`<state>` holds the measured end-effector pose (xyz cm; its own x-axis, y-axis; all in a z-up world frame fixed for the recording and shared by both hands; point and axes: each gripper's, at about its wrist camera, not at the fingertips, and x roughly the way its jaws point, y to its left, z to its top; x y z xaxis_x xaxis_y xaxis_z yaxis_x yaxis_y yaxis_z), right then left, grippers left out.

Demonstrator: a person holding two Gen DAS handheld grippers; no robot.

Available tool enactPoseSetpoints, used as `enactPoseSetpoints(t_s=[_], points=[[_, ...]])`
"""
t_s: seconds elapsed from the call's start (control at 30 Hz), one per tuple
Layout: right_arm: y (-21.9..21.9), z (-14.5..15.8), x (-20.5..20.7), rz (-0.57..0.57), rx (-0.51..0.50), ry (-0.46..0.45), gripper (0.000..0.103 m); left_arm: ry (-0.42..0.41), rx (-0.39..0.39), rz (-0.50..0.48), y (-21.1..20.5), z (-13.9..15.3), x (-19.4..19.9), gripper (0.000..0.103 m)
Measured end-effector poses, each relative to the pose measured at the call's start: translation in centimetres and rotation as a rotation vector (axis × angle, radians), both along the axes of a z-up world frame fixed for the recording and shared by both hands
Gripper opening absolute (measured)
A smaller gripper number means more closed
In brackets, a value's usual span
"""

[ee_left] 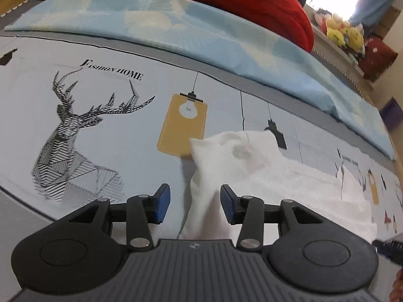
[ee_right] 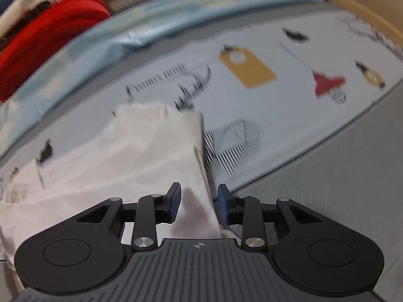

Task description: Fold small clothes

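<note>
On the left of the left wrist view, a pale blue printed bedsheet shows a black line-drawn stag's head under the lettering "FASHION HOME", then a mustard-yellow rectangle with a light bulb printed in it. Beyond these a light blue and cream patterned cloth lies across the bed, and a folded bright red blanket rests on its far side. The left gripper has its blue-padded fingers apart, neither pad pressing on anything; a raised fold of the small white cotton garment stands in the gap between them and spreads away to the right over the sheet. In the right wrist view, which is blurred, the same white garment lies on the sheet to the left and centre, its folded right edge running down between the fingers of the right gripper. Those fingers are also apart, with the cloth between the pads but not pinched. To the right is the plain grey edge of the bed.
</note>
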<state>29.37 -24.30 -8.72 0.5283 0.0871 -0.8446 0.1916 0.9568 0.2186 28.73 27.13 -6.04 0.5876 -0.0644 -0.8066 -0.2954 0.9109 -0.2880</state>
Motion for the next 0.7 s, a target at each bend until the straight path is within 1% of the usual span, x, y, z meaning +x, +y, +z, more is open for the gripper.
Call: enactPoseSetpoints(t_s=[0.03,0.07,0.1,0.2,0.3,0.47,0.53,0.57,0.6,0.63,0.67,0.7], points=[[0.1,-0.4,-0.1,-0.01,0.001,0.009,0.034,0.001,-0.005,0.005,-0.2,-0.3,0.3,0.049],[-0.1,-0.7,0.1,-0.018,0.0,0.013,0.037,0.004,-0.011,0.01,-0.3,-0.5,0.5,0.049],[-0.1,-0.9,0.3,-0.024,-0.003,0.017,0.042,0.006,-0.014,0.016,-0.4,-0.7,0.9,0.049],[0.0,-1.3,1.3,-0.012,0.001,0.005,0.048,0.002,0.004,0.006,-0.3,-1.2,2.1,0.049],[0.1,-2.0,2.7,0.005,0.003,0.011,0.05,-0.005,0.024,-0.005,0.1,-1.6,2.6,0.049],[0.5,-2.6,4.4,0.018,0.015,0.005,0.052,-0.008,0.009,-0.01,0.6,-2.4,3.4,0.048],[0.7,-2.7,4.7,0.028,0.009,-0.008,0.051,-0.018,0.008,-0.018,0.5,-2.6,3.6,0.039],[0.7,-2.7,4.8,0.028,0.006,-0.013,0.051,-0.031,0.004,-0.03,0.5,-2.6,3.8,0.017],[0.8,-2.8,4.9,0.028,0.003,-0.016,0.046,-0.045,0.002,-0.041,0.5,-2.5,3.8,0.004],[0.8,-2.7,4.9,0.031,0.005,-0.024,0.037,-0.067,0.016,-0.036,0.4,-2.2,3.7,0.004],[0.9,-2.6,5.0,0.049,0.02,-0.034,0.01,-0.108,0.052,-0.003,0.5,-1.6,3.5,0.004],[1.0,-2.4,5.0,0.063,0.028,-0.051,0.008,-0.181,0.09,0.039,0.6,-0.6,3.0,0.003]])
